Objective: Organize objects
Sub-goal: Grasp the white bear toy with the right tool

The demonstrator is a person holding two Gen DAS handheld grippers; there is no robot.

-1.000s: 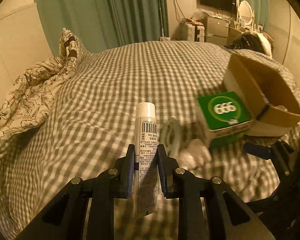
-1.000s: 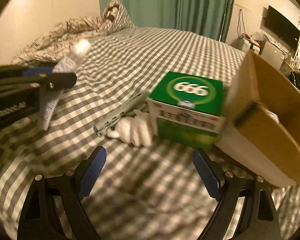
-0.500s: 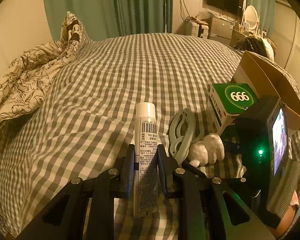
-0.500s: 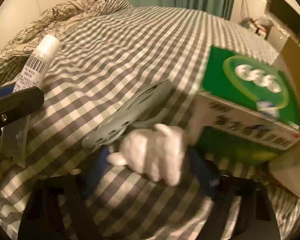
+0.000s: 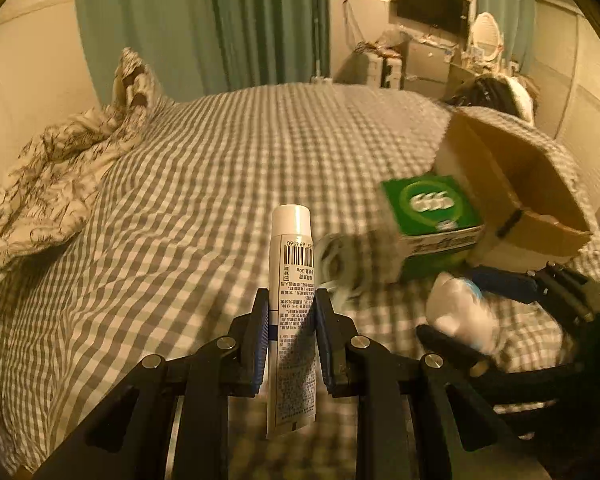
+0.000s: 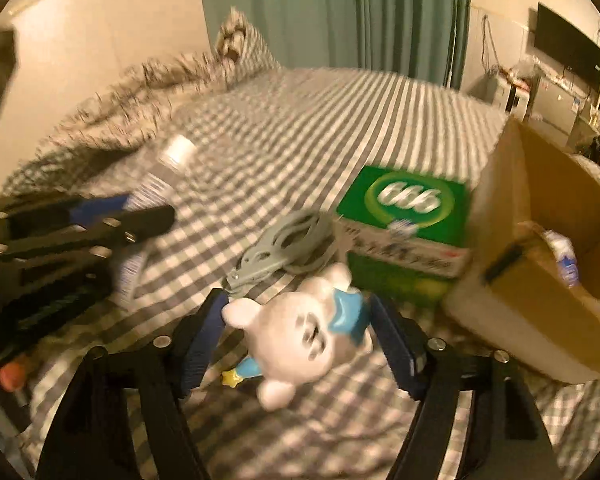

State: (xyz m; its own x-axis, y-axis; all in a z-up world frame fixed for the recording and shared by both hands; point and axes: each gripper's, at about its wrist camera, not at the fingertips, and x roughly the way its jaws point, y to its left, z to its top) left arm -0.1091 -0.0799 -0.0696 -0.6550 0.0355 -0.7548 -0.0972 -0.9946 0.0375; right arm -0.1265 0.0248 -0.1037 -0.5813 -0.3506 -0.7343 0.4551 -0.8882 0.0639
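Two items are in hand, two lie loose, at least one sits boxed. Bed [image 5: 220, 168], checked cover, carries everything. Carton [image 6: 548, 280] lies open on its right side; a small item [image 6: 564, 256] shows inside, so I judge sorting begun but far from finished. Green box [image 6: 408, 224] touches the carton's near wall, not yet packed. Grey clip [image 6: 288, 244] lies just left of the green box, loose on the cover. Left gripper [image 5: 290, 312] is clamped on a white tube [image 5: 292, 280], cap pointing forward, held over the bed's middle, well left of the carton. Right gripper [image 6: 300, 332] brackets a white figurine [image 6: 304, 336]; both pads look pressed to it, though blur leaves contact uncertain. Figurine is just short of the carton mouth.
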